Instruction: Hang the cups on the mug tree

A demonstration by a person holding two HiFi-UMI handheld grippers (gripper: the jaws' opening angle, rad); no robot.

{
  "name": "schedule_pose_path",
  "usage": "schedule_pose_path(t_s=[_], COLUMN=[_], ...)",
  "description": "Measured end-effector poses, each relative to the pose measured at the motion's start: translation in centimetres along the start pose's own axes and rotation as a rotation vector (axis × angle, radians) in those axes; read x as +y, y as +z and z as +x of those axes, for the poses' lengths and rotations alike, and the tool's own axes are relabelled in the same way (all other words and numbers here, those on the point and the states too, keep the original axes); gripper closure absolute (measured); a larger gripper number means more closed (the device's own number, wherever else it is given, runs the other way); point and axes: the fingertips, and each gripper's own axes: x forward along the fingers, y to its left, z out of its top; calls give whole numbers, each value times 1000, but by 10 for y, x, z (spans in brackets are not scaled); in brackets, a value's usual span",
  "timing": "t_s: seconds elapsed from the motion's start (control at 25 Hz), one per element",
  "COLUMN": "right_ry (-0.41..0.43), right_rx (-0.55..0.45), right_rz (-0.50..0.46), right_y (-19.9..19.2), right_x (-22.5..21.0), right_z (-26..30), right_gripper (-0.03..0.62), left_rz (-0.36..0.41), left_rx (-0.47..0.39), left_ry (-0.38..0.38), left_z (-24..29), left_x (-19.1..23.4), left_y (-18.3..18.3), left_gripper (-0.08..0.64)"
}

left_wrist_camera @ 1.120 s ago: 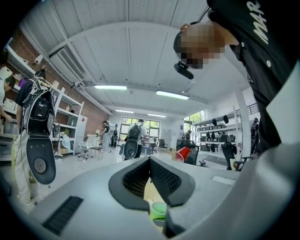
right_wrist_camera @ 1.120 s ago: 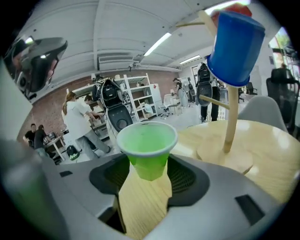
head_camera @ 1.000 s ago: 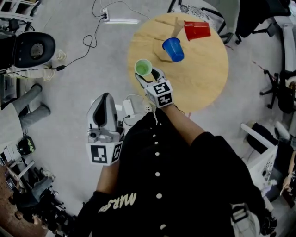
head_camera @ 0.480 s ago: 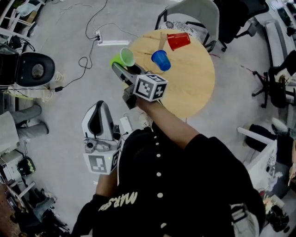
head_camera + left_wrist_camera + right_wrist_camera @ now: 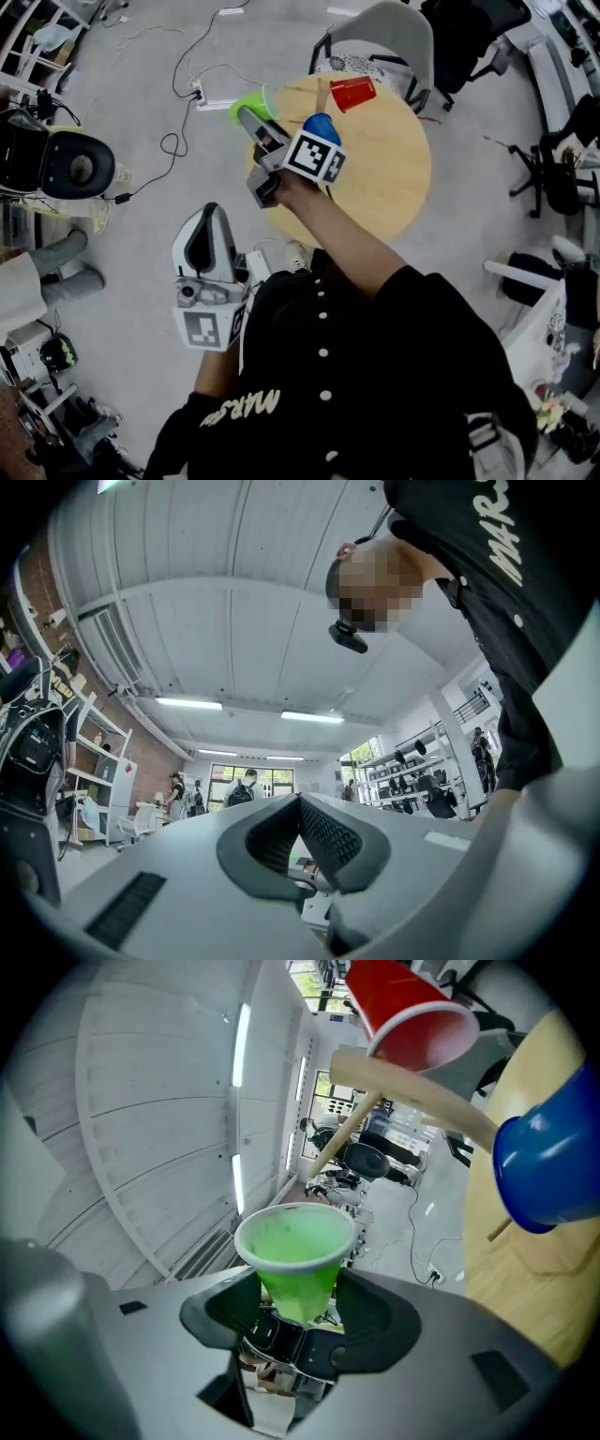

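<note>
My right gripper [image 5: 255, 124] is shut on a green plastic cup [image 5: 248, 101], held tipped on its side over the left edge of the round wooden table [image 5: 394, 187]. In the right gripper view the pads clamp the green cup [image 5: 295, 1260] low on its body, its mouth facing the camera. The wooden mug tree [image 5: 412, 1091] stands just beyond, with a red cup [image 5: 408, 1012] hung on one peg and a blue cup [image 5: 548, 1171] at the right. From the head view the red cup [image 5: 352, 92] shows clearly, while the blue cup [image 5: 319, 124] is half hidden behind my marker cube. My left gripper [image 5: 210, 214] hangs shut and empty near my waist.
A grey chair [image 5: 384, 37] stands behind the table. A power strip with cables [image 5: 202, 89] lies on the floor at the left, near a black round device [image 5: 70, 164]. Office chairs [image 5: 553, 178] crowd the right side.
My right gripper rose and rolled, moving toward the mug tree, so the green cup went from upright to lying on its side. The left gripper came up a little.
</note>
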Motion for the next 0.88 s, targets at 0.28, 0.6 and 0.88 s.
schedule_pose_path(t_s=[0.28, 0.6, 0.88], right_ry=[12, -7, 58], right_rx=[-87, -198, -310], right_rz=[161, 372, 571], right_y=[30, 59, 74], right_x=[-9, -36, -47], right_z=[-7, -27, -35], right_gripper=[347, 347, 351], left_rz=[-6, -14, -16], left_rx=[28, 56, 55], left_ry=[-32, -56, -75], left_z=[9, 20, 30], left_x=[-11, -21, -31], left_y=[-8, -21, -24], left_gripper=[558, 558, 558])
